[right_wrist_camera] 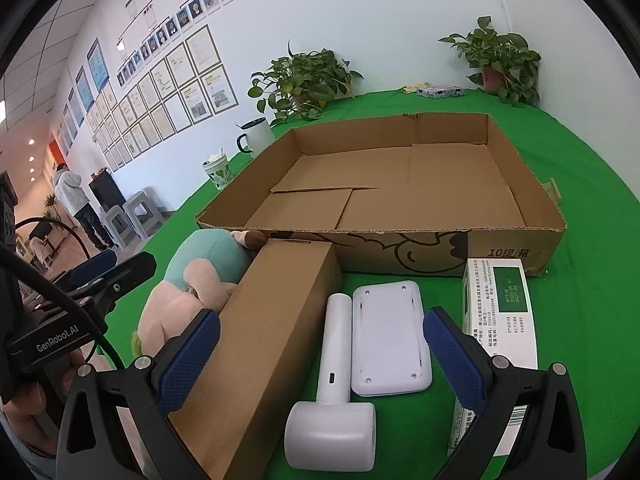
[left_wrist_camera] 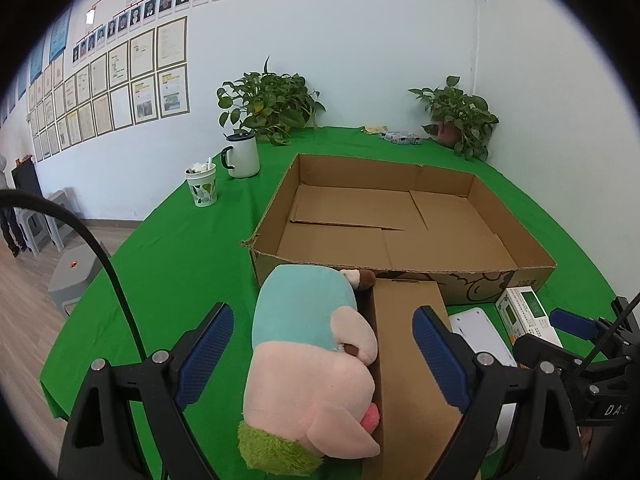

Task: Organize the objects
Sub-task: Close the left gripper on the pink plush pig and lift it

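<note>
Both claws you hold stand with their jaws wide apart and clamp nothing. Your left gripper (left_wrist_camera: 324, 354) hangs above the near edge of the green table (left_wrist_camera: 180, 264), its blue pads (left_wrist_camera: 206, 354) flanking the plush pig (left_wrist_camera: 308, 364), which lies on its side with its teal back toward the tray and its pink head and green tuft toward you; the pads do not touch it. Just beside the pig, on its right and touching it, lies the long brown carton (left_wrist_camera: 412, 360), one end meeting the front wall of the large open cardboard tray (left_wrist_camera: 404, 268).

Your right gripper (right_wrist_camera: 320, 356) hovers over the white items in front of that tray (right_wrist_camera: 424, 256). Between its fingers you see the white hair-dryer-shaped device (right_wrist_camera: 334, 400), its handle pointing toward the tray, and touching or just beside it on the right the flat white rounded pad (right_wrist_camera: 388, 340). Your left pad sits over the long carton (right_wrist_camera: 272, 332); your right pad overlaps the white-and-green printed box (right_wrist_camera: 502, 312), which lies at the far right of the row. The plush pig (right_wrist_camera: 196, 284) shows beyond the carton.

Inside, the tray holds only its own folded flaps. Beyond it stand a white mug (left_wrist_camera: 242, 156), a patterned cup (left_wrist_camera: 202, 186) and two potted plants (left_wrist_camera: 266, 104). A person (right_wrist_camera: 78, 204) stands far off at the left.
</note>
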A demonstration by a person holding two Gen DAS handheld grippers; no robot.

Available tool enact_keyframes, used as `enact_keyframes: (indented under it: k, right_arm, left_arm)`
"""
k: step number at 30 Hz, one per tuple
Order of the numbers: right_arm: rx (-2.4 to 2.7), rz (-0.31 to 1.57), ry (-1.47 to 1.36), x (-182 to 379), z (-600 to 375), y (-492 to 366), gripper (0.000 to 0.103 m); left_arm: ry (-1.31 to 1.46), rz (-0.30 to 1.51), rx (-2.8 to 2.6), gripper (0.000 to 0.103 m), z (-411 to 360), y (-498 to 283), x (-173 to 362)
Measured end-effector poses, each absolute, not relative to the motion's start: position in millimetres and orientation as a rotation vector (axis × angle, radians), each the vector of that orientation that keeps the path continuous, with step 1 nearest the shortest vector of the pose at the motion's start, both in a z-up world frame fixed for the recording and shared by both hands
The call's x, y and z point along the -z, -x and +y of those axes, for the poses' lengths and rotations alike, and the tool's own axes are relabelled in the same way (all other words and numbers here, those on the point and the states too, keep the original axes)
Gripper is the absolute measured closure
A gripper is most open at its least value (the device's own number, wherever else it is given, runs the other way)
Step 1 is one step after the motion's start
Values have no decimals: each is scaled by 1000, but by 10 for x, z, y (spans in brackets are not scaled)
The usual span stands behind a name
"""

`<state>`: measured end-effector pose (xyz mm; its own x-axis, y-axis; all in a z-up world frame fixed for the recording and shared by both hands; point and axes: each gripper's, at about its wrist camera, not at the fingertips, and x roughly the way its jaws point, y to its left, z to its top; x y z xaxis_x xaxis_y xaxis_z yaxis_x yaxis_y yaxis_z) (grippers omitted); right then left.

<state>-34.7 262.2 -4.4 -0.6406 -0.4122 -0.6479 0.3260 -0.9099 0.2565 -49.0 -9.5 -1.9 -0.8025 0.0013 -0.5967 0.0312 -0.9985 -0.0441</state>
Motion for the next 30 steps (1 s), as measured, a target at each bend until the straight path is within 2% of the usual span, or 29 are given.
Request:
enact_keyframes:
  k: [8,12,14,18,20,22,24,30]
  right_arm:
    - [2560,-95,-1093,46,2544,505,1]
    - [2556,20,-1077,-66,2337,610,1]
    - [2468,85,-1042,-191,2065,617,1]
    - [2086,29,-920,-527,1536,335,1]
    - [2032,72,-832,-620,1383,190,1]
    - [2050,115,-831,-530,1323,226,1]
    - [2079,124,-949,-294,1330,414,1]
    - [2233,103,-1062,-20,1626,720,1]
  left_arm:
    - [-1021,160,2956,12,-399,596,8]
    - [-1022,184,2951,12,-654,517,-54]
    - [-989,164,2944,12,-808,422,-127]
    - [-1009,121,2909,12,-1129,297,-195]
    - [-1057,138,2910,12,-1176,321,-140]
    - [-1144,202,2970,12,-1118,406,-2]
    - [-1280,288,3058,12,-982,541,199]
    - [-1530,367,3105,12,-599,825,641]
